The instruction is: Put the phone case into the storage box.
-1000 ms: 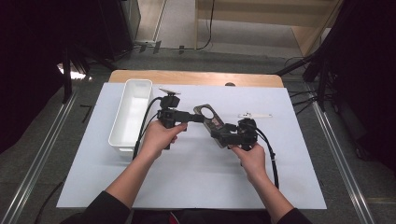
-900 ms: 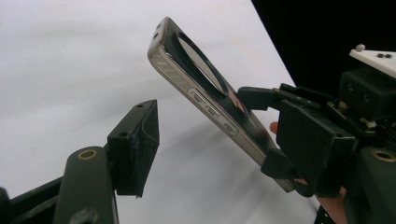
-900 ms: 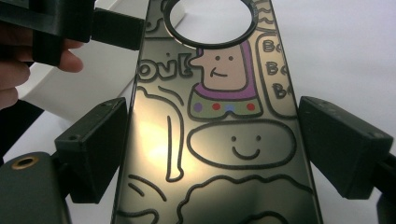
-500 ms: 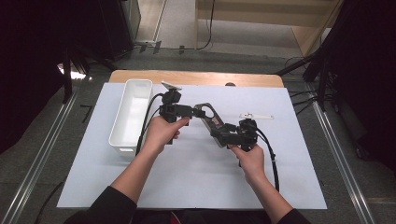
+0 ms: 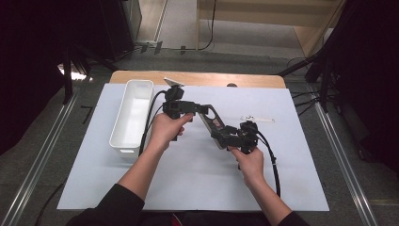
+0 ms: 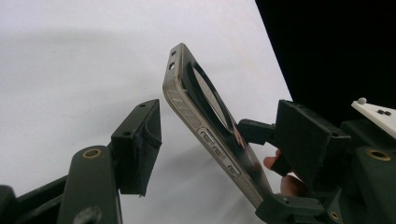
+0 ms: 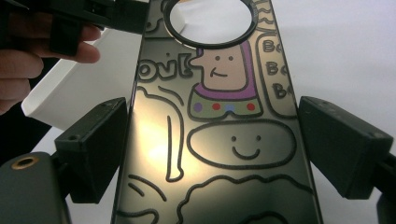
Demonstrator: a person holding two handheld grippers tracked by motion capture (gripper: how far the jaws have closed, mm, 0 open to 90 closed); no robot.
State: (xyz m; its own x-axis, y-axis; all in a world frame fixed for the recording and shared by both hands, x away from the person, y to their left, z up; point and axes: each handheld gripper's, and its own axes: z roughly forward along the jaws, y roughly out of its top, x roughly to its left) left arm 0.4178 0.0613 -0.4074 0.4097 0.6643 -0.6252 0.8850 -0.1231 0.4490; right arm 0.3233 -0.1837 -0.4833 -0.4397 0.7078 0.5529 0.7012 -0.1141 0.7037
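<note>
Right gripper [image 5: 225, 137] with jaws clamped on the side edges of a cartoon-printed phone case [image 5: 212, 123] held above the white mat [image 5: 282, 179], left gripper [image 5: 200, 109] at the case's far end, jaws spread apart, white bin [image 5: 136, 89] beyond.

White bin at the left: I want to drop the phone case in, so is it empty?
Empty: the white bin shows only bare white floor in the high view.
</note>
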